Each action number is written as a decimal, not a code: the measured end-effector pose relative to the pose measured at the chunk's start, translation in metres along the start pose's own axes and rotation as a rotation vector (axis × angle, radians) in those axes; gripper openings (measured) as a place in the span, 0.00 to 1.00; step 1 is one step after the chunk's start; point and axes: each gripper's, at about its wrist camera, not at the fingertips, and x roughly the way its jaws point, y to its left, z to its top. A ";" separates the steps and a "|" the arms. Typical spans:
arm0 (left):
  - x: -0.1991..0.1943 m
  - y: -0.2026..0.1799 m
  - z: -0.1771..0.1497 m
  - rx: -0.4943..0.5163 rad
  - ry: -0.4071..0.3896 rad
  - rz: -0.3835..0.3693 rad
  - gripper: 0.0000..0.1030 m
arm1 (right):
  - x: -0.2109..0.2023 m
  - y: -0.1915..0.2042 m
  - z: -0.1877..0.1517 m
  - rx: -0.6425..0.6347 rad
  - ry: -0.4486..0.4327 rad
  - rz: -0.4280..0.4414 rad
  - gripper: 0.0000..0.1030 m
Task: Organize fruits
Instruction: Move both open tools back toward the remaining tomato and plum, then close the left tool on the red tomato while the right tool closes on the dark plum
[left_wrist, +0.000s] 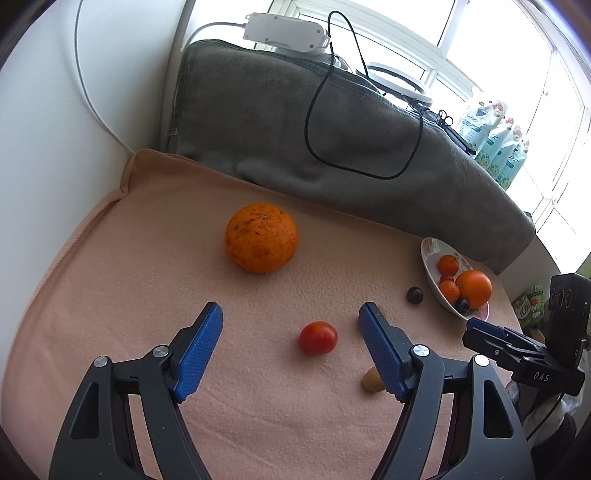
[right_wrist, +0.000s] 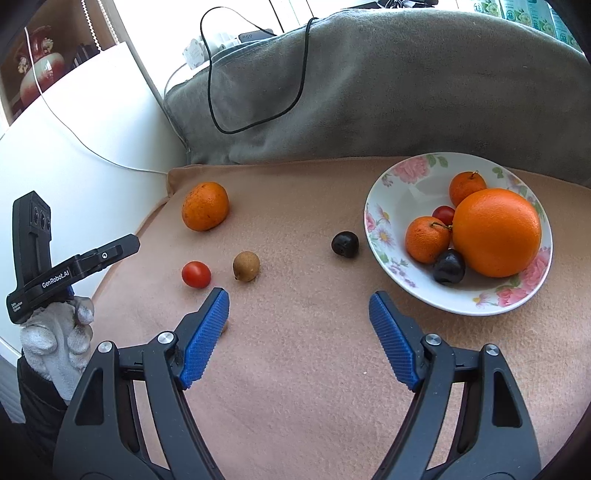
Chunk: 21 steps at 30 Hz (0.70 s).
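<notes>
Fruits lie scattered on a peach cloth: a mandarin toward the far side, a cherry tomato, a small brown kiwi just beside it, and a dark plum near the rim of a flowered bowl. The bowl already holds a large orange, two small tangerines, a second tomato and another plum (all bunched to one side). The left gripper hovers with jaws spread, the tomato between its fingers but untouched. The right gripper is likewise spread over bare cloth, gripping nothing. A gloved hand carries the left gripper.
</notes>
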 end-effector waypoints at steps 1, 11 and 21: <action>0.000 0.001 -0.002 0.001 0.004 -0.004 0.74 | 0.003 0.001 0.000 0.003 0.005 -0.009 0.71; 0.013 -0.003 -0.015 0.042 0.049 -0.061 0.60 | 0.035 0.005 0.002 0.048 0.043 -0.127 0.48; 0.028 -0.006 -0.025 0.096 0.090 -0.106 0.54 | 0.060 0.003 0.013 0.071 0.041 -0.217 0.44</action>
